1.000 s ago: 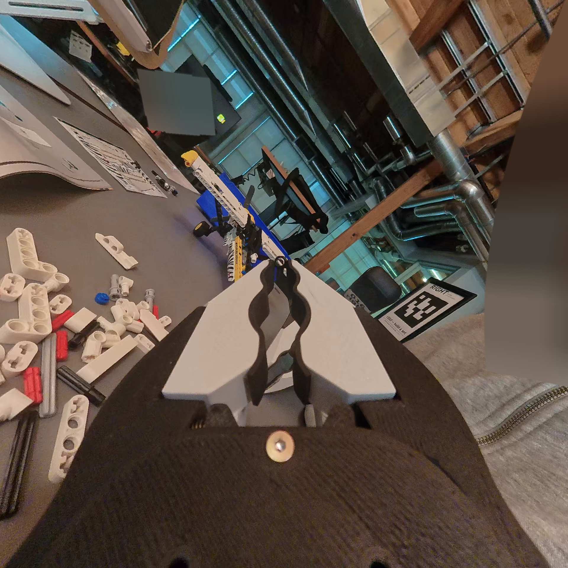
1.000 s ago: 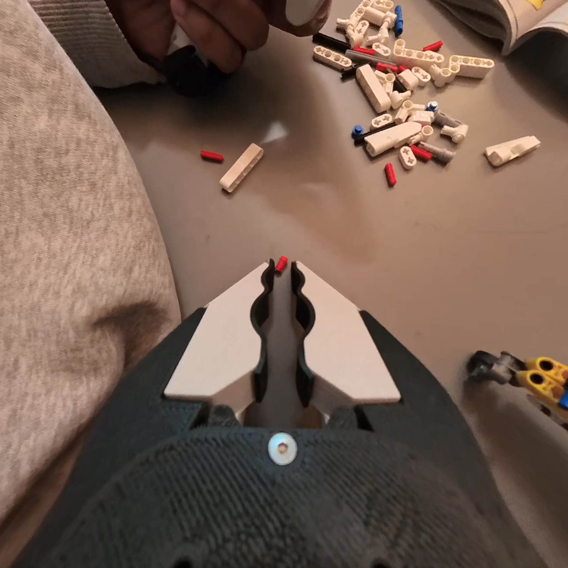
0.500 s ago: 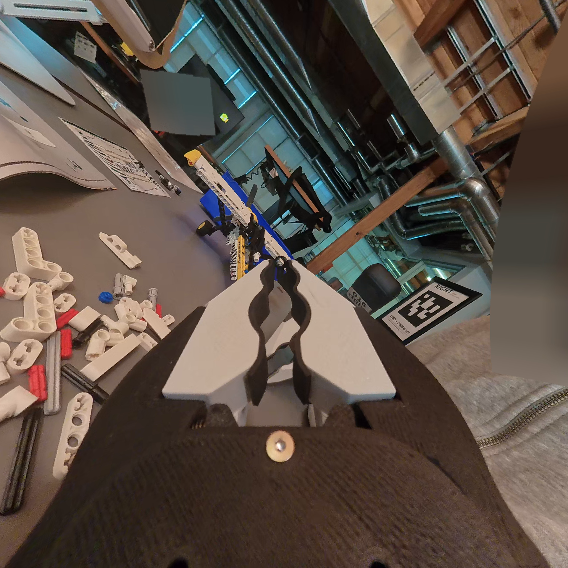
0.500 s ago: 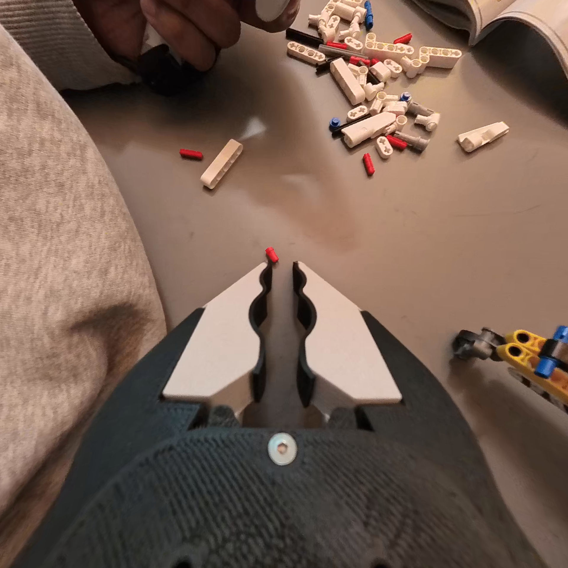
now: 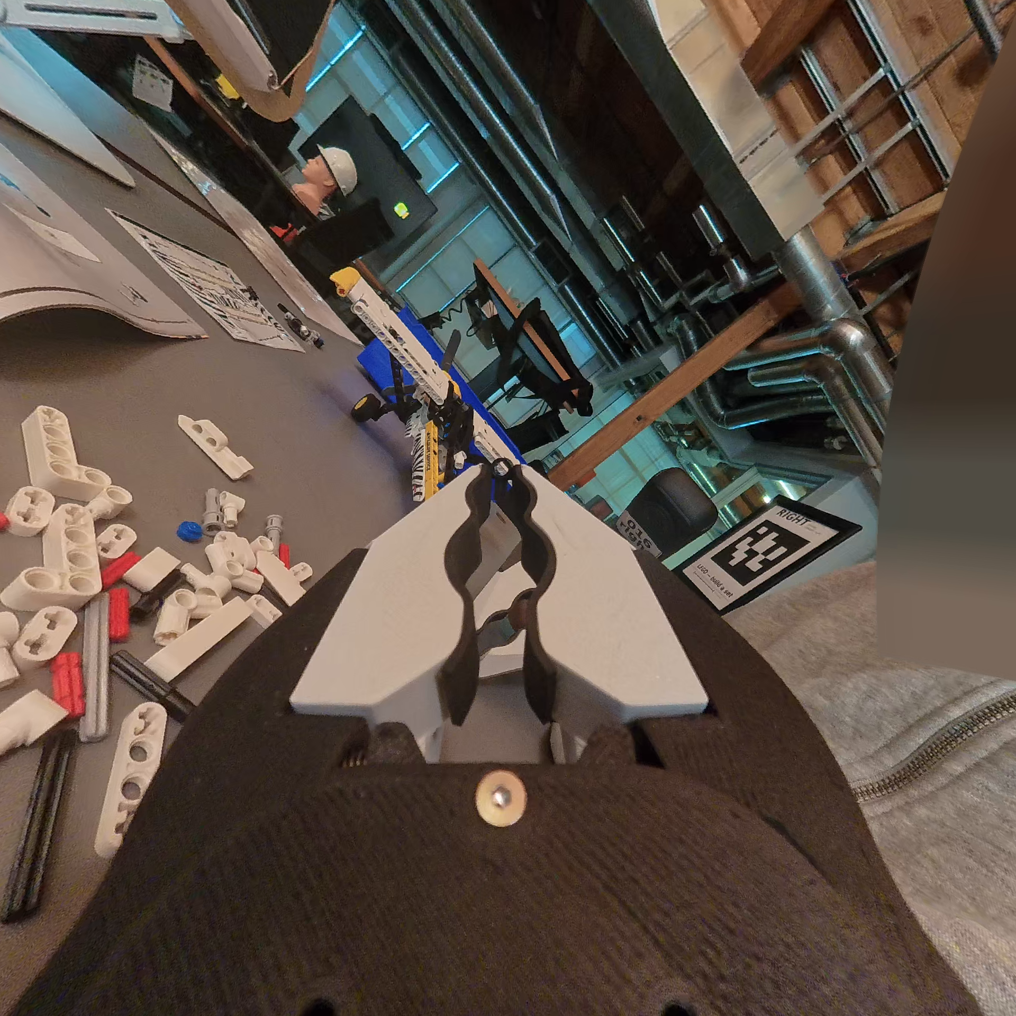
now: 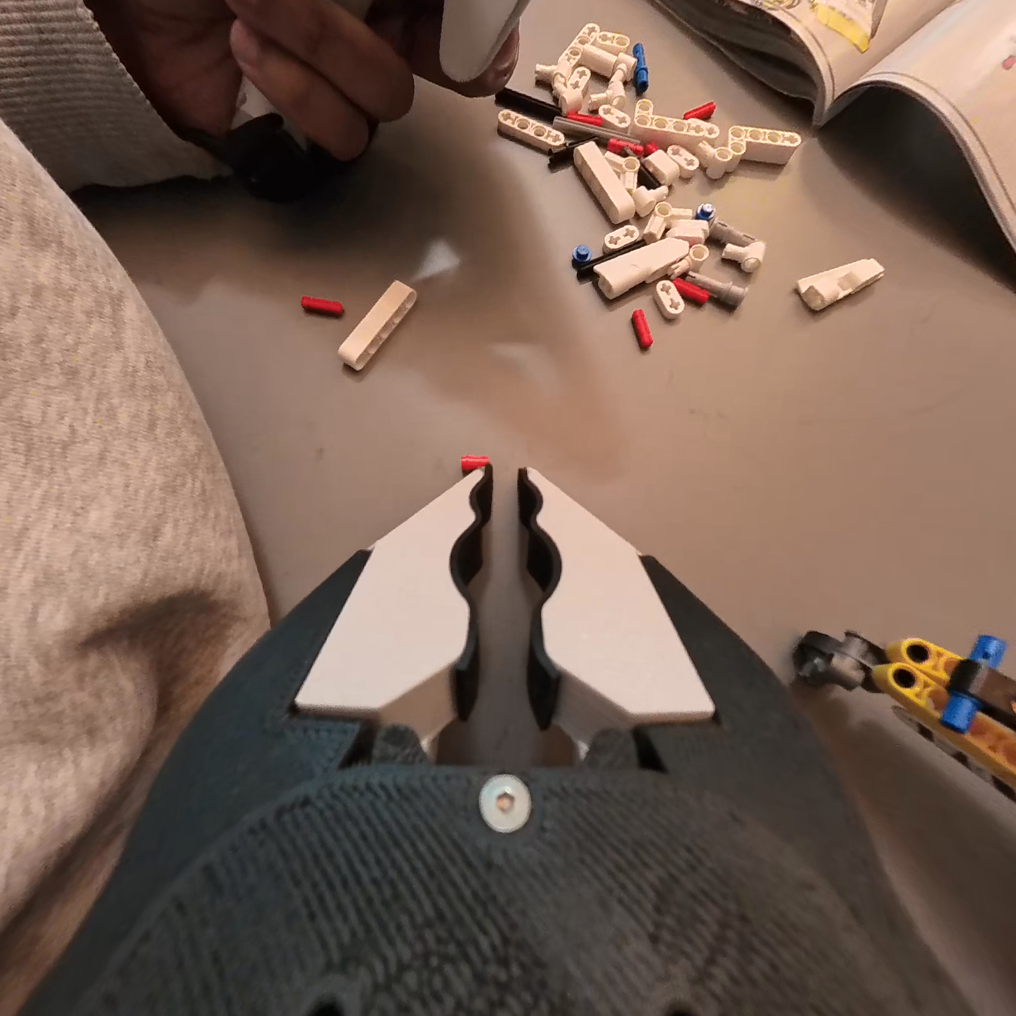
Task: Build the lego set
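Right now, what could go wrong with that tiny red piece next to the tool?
1. The red pin lies beside the right tool's left fingertip, not in the gap, so closing might flick it away.
2. The left tool pinches the model only at its tips; it may slip or twist.
3. A stray pin could vanish under the grey sleeve.

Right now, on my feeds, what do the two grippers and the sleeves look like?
Both grippers, left and right, look alike: two pale grey wedge fingers lined with wavy black pads, on a dark ribbed printed body with a silver screw. The right carries a black-and-white square marker. The sleeve is heathered light grey, with a zipper.
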The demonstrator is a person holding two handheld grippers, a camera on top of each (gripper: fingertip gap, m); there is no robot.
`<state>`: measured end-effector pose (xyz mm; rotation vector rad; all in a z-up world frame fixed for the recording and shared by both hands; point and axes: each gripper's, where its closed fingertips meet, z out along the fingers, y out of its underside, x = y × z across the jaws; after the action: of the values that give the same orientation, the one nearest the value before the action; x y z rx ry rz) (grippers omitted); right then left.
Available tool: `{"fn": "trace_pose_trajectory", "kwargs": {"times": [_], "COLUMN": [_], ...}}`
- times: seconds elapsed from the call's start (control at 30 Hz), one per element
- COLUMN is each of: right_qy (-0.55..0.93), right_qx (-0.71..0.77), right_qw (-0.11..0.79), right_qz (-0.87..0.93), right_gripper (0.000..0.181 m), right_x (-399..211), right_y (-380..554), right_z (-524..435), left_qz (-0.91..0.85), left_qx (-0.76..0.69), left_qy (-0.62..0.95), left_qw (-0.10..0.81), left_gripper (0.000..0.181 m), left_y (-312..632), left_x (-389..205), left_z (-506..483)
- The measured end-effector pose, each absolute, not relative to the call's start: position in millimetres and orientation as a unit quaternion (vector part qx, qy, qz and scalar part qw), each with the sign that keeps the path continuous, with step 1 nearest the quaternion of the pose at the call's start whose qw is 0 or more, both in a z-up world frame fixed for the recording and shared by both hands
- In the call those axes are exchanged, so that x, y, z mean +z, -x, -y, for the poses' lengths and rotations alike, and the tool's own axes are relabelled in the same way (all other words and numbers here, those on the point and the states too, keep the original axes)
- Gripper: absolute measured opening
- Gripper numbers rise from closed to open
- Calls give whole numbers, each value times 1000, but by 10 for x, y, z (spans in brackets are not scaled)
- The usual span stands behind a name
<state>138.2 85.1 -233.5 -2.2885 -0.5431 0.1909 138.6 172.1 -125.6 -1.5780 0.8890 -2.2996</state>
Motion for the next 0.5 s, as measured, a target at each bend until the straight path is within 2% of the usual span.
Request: {"fn": "trace_pose_trajectory", "kwargs": {"times": [0.37,0.5], "right_qy": [897,895], "right_qx": [61,84], "right_qw": [392,413], "right_qz": [195,148], "right_gripper": [8,15], "right_x": [-2325,-2244], "right_y": [-1418,-1374], "right_z": [-900,-873], "left_qz": [-300,-298], "left_qx": [-783,-784], "left_qy": [535,535], "left_qw": [105,105], "left_gripper": [5,5], "left_y": [-1383,-1384], "left_x": [-1253,-1249], "left_z": [-1723,-1727]}}
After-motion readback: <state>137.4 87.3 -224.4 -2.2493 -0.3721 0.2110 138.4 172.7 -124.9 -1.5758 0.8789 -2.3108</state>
